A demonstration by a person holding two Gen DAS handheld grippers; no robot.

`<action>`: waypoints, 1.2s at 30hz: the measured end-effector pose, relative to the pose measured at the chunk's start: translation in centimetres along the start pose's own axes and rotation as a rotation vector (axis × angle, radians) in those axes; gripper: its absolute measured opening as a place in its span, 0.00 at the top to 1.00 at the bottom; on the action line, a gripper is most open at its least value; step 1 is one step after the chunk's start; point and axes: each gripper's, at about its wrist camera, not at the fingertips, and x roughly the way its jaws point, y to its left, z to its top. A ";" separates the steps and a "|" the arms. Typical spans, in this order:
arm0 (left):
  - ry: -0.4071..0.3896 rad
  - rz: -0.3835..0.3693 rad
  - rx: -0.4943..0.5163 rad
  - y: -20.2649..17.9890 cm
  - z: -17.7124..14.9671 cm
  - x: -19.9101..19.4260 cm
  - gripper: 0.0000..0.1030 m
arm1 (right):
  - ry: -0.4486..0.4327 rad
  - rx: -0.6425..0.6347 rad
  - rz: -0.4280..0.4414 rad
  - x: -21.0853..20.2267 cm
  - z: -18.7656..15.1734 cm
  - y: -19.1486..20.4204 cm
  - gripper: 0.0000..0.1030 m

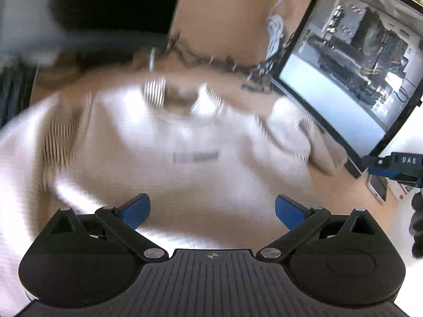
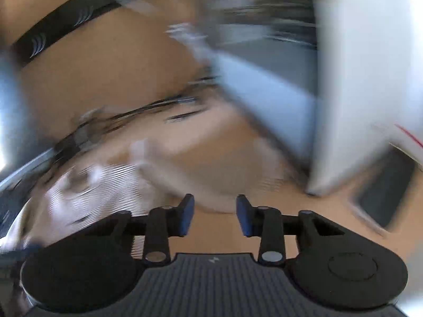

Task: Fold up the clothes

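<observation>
Sweater (image 1: 185, 145), white knit, lies spread on the wooden surface (image 1: 227, 26); it looks soft, light and limp, so a hem or shoulder edge seems best to pinch; left gripper (image 1: 212, 211) is spread wide above it; right gripper (image 2: 215, 218) stands half-closed, holding nothing.
</observation>
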 end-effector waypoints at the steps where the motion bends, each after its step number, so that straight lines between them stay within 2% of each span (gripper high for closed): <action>1: -0.003 0.006 0.002 -0.2 -0.6 -0.3 0.00 | -0.004 0.048 -0.041 -0.4 0.1 -1.2 0.67; 5: -0.005 0.027 -0.016 -1.0 -1.6 -1.8 0.00 | -0.018 0.241 -0.048 0.9 -0.3 -3.3 0.67; 7: -0.001 0.029 -0.058 -0.8 -1.6 -2.5 0.00 | -0.013 0.325 -0.047 2.7 -0.2 -3.8 0.67; 11: -0.023 0.074 -0.189 0.1 -0.6 -5.1 0.00 | -0.017 0.381 -0.080 6.8 -0.2 -4.0 0.67; 15: -0.065 0.174 -0.309 1.1 0.0 -8.1 0.00 | -0.025 0.371 -0.041 9.2 0.3 -4.1 0.67; 16: -0.074 0.204 -0.333 1.3 0.0 -8.7 0.00 | -0.025 0.346 -0.026 9.5 0.5 -3.8 0.70; 17: -0.084 0.234 -0.350 1.3 0.0 -9.3 0.00 | -0.021 0.315 -0.008 10.1 0.9 -3.7 0.79; 20: -0.111 0.307 -0.363 1.3 -0.2 -10.9 0.00 | -0.038 0.219 0.054 10.8 2.1 -2.3 0.93; 24: -0.134 0.329 -0.360 2.4 -0.4 -12.6 0.00 | -0.197 0.016 0.169 7.4 5.6 1.7 0.93; 28: -0.150 0.304 -0.364 4.2 0.3 -12.7 0.00 | -0.421 -0.089 0.244 0.0 10.6 4.7 0.94; 31: -0.162 0.277 -0.351 5.4 0.6 -12.9 0.00 | -0.522 -0.184 0.273 -4.7 12.6 6.9 0.94; 34: -0.169 0.266 -0.324 6.7 0.5 -13.3 0.00 | -0.551 -0.284 0.283 -6.4 12.8 10.0 0.93; 36: -0.155 0.268 -0.304 7.6 0.2 -14.1 0.00 | -0.528 -0.326 0.293 -6.3 12.2 12.3 0.93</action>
